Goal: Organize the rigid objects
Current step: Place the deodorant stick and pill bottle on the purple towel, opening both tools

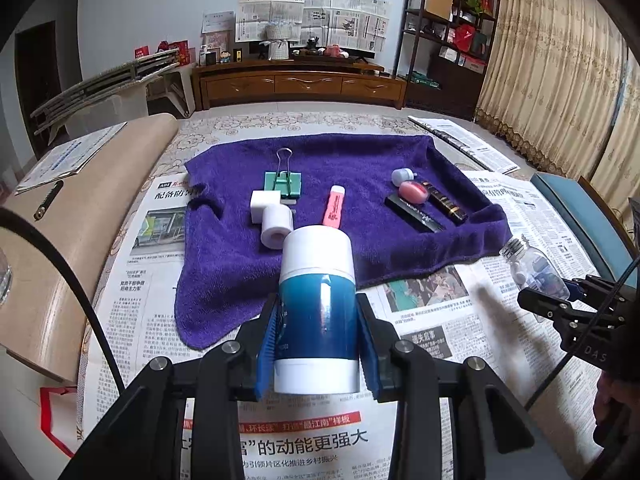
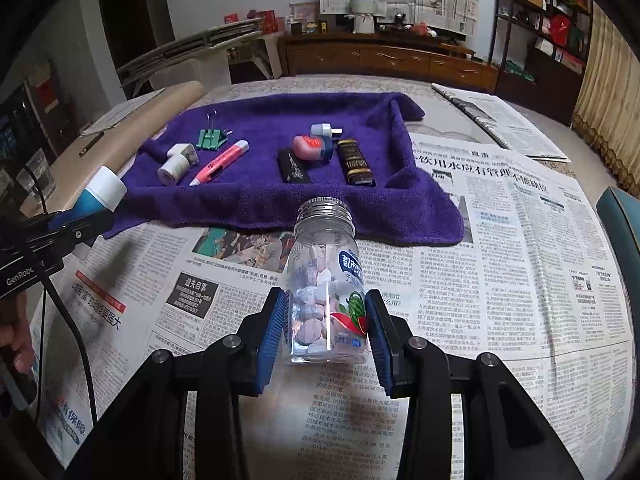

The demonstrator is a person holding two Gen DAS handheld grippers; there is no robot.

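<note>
The left tongs (image 1: 316, 344) are clamped on a blue-and-white canister (image 1: 316, 312), its bottom edge cut off behind the blue pads, and its body blocks the near middle of the purple towel (image 1: 248, 280) from the left wrist view; its label print is too skewed to read. The right tongs (image 2: 325, 332) are clamped on a clear candy jar (image 2: 326, 280) with a threaded open neck, held above the newspaper (image 2: 500, 260) that covers the counter; whether a lid is anywhere cannot be told. From the left view the jar shows only at the right edge, partly hidden by the other tool's black frame. On the towel, to the left, lie a green binder clip (image 1: 285, 186), a white block (image 1: 264, 202) touching a white tape roll (image 1: 276, 226), and just beside them a pink highlighter (image 1: 334, 206). To the right sit a pale blue cap (image 1: 402, 176), a pink round piece (image 1: 412, 192), a black flat case (image 1: 414, 214) and a dark brown tube (image 1: 444, 202), close together; what the pink piece is cannot be made out. The towel's far right corner is folded up, hiding what lies behind it. A hand (image 2: 16, 340) shows at the left edge of the right view, mostly cropped.
</note>
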